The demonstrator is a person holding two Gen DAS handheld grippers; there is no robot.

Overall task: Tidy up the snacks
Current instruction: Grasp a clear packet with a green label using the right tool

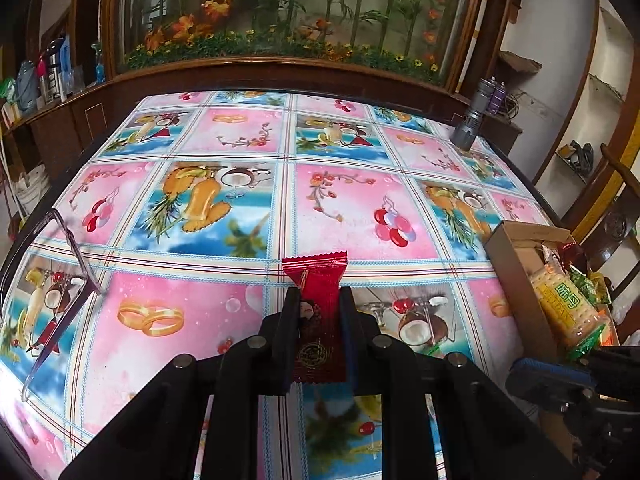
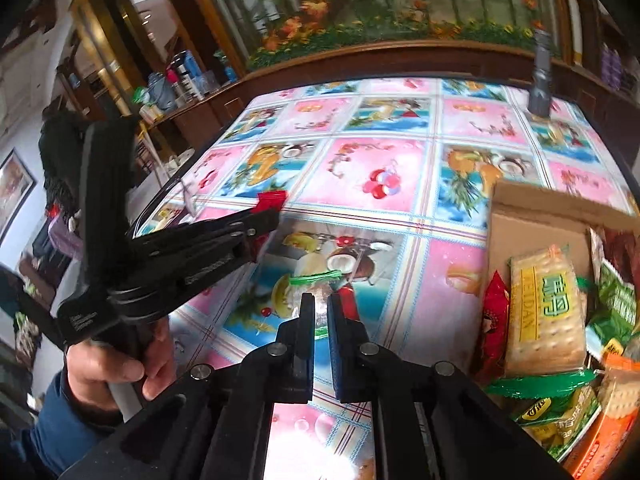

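Left wrist view: left gripper (image 1: 319, 300) fingers clamped on a glossy red candy packet (image 1: 316, 312) with crimped ends, held above the worktop (image 1: 200, 320), whose patterned cloth is shiny; glasses (image 1: 68, 280) lie at the left edge. Right wrist view alone shows the person's hand (image 2: 108, 368), blue sleeve, holding the left gripper tilted down, and the right gripper (image 2: 320, 312) fingers pinched on a clear wrapper with green edges (image 2: 320, 308). A cardboard box (image 2: 516, 232) at right holds cracker packs (image 2: 544, 312), a flashlight (image 1: 470, 124) standing far off.

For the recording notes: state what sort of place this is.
Probably a home dining or living room: a patterned tablecloth, a wooden cabinet with artificial flowers behind glass, and a cardboard box of snacks.
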